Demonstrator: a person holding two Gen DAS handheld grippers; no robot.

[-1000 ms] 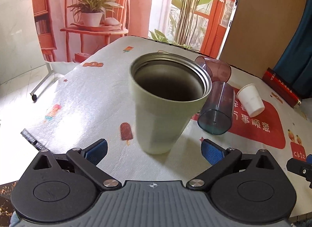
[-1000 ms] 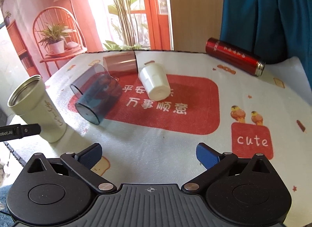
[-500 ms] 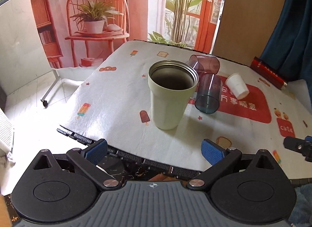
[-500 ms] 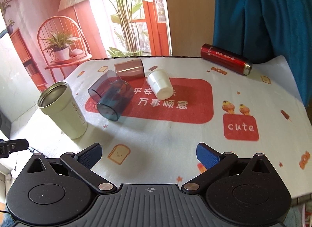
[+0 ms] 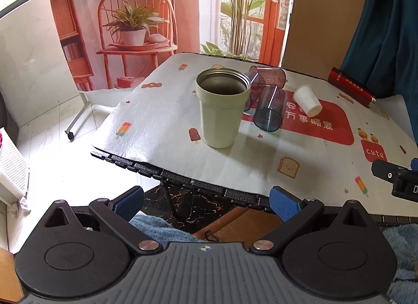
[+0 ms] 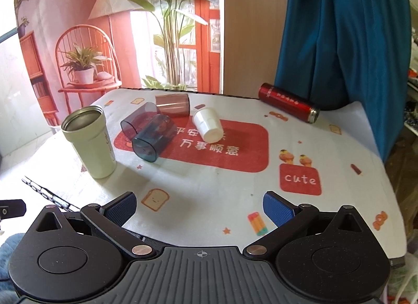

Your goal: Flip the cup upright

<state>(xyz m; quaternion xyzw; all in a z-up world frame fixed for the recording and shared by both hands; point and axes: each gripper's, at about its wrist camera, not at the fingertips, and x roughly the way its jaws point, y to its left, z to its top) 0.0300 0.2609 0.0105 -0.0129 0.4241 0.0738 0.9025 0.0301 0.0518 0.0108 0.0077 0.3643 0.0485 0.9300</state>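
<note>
A pale green cup (image 5: 220,110) with a metal rim stands upright near the table's left front edge; it also shows in the right wrist view (image 6: 90,142). My left gripper (image 5: 206,203) is open and empty, held off the table's front edge, well short of the cup. My right gripper (image 6: 199,206) is open and empty above the table's front edge. A dark blue see-through cup (image 6: 154,138), a pink see-through cup (image 6: 172,105) and a white cup (image 6: 209,129) lie on their sides behind the green cup.
A red flask (image 6: 288,105) lies at the back right by a blue curtain (image 6: 339,37). The tablecloth (image 6: 209,189) has a red patch in the middle. Floor and a blue towel (image 5: 162,231) lie below the left gripper.
Both grippers have pulled back from the table, open and empty. The green cup stays upright and now looks smaller and farther away in the left wrist view.
</note>
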